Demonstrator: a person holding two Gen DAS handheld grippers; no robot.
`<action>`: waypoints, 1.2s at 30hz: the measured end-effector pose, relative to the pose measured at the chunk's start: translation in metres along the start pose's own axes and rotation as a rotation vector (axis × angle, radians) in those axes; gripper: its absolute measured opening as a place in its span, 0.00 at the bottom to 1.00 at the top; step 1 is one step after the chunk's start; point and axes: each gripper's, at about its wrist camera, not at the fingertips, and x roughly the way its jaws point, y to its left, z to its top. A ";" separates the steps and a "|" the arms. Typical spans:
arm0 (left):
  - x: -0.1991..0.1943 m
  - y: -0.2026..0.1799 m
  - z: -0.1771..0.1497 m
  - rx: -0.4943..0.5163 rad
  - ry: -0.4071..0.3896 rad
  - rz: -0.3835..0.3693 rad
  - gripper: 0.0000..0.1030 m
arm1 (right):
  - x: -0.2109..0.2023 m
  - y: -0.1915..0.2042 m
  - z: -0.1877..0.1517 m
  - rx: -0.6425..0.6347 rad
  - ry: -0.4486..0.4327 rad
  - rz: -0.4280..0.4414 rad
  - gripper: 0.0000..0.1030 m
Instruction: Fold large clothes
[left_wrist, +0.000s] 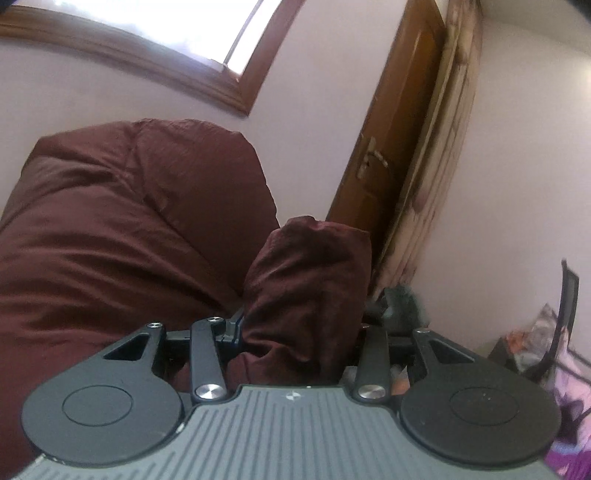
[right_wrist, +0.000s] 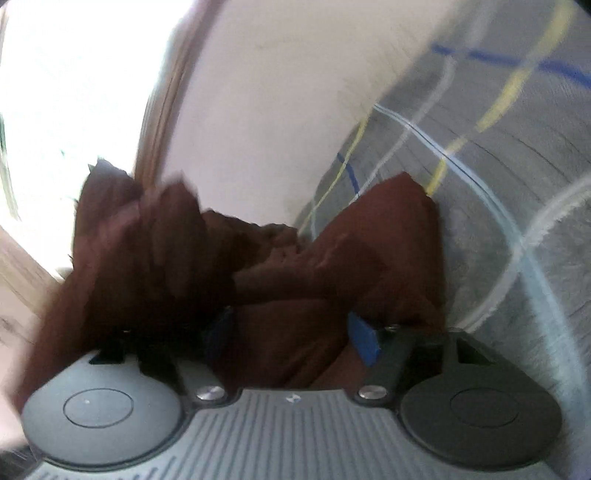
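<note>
Left gripper (left_wrist: 301, 332) pinches a bunched fold of the maroon garment (left_wrist: 110, 229), lifted before the window (left_wrist: 155, 40) for folding. Right gripper (right_wrist: 291, 332) has cloth between its fingers; blur hides whether it clamps.

The walls (left_wrist: 314, 122) are pale and plain. A window (left_wrist: 155, 26) with a brown wooden frame is very bright with daylight. A brown wooden door (left_wrist: 388, 147) with a metal handle (left_wrist: 369, 157) stands next to a flowery curtain (left_wrist: 443, 147). In the right view, a grey cloth (right_wrist: 498, 184) has blue, yellow and white lines.
</note>
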 end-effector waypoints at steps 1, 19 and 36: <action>0.004 -0.001 -0.001 0.020 0.010 0.004 0.40 | -0.013 -0.009 0.006 0.040 -0.019 0.021 0.61; 0.047 -0.051 -0.030 0.308 0.080 0.021 0.80 | 0.034 0.176 -0.003 -0.765 0.113 -0.425 0.63; 0.004 0.020 0.009 0.001 0.013 0.066 0.55 | -0.042 0.138 -0.014 -0.459 -0.044 -0.391 0.49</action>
